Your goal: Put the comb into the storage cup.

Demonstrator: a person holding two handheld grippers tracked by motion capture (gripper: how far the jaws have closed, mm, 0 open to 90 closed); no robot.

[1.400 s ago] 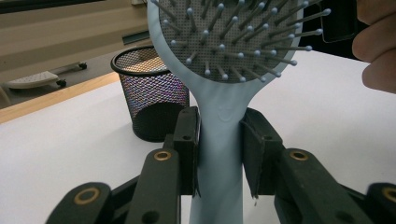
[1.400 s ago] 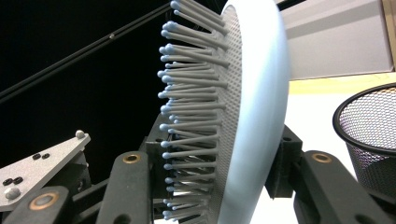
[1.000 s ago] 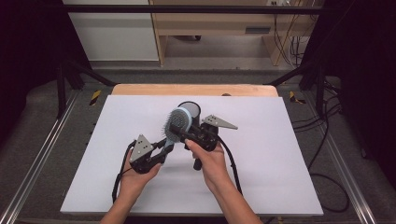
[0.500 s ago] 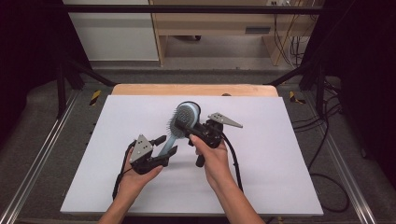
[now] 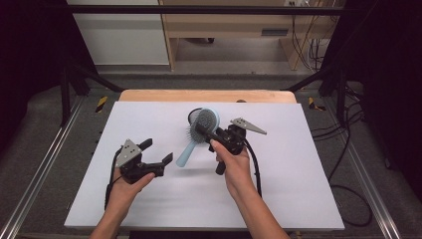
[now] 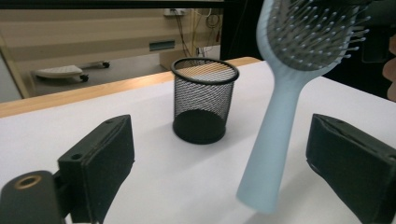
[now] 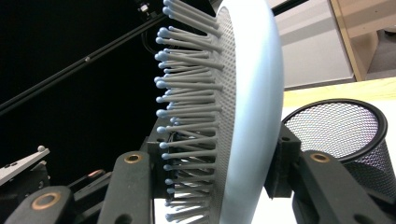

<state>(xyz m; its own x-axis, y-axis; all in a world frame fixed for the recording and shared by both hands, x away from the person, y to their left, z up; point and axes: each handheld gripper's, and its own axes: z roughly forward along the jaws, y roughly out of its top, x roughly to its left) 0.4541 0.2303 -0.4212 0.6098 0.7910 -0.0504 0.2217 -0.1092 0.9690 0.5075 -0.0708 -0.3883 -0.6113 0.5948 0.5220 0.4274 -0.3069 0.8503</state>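
A light blue hairbrush [image 5: 205, 121] hangs above the white table, its handle pointing down and to the left. My right gripper [image 5: 201, 128] is shut on the brush's head [image 7: 247, 116], one jaw on the bristle side and one on the smooth back. My left gripper [image 5: 158, 151] stands open just left of the handle tip, touching nothing. In the left gripper view the handle [image 6: 275, 140] hangs between the wide-apart pads [image 6: 105, 154], nearer the right one. A black mesh cup [image 6: 203, 100] stands upright behind the brush [image 5: 192, 114], close to the right gripper [image 7: 212, 168].
The white table top [image 5: 298, 189] has a wooden strip [image 5: 149, 95] along its far edge. Black cables [image 5: 256, 164] trail from both grippers. Metal frame rails [image 5: 45, 164] run along both sides of the table.
My left gripper has opened and drawn back to the left, away from the brush handle. The right gripper has carried the brush slightly right, in front of the mesh cup.
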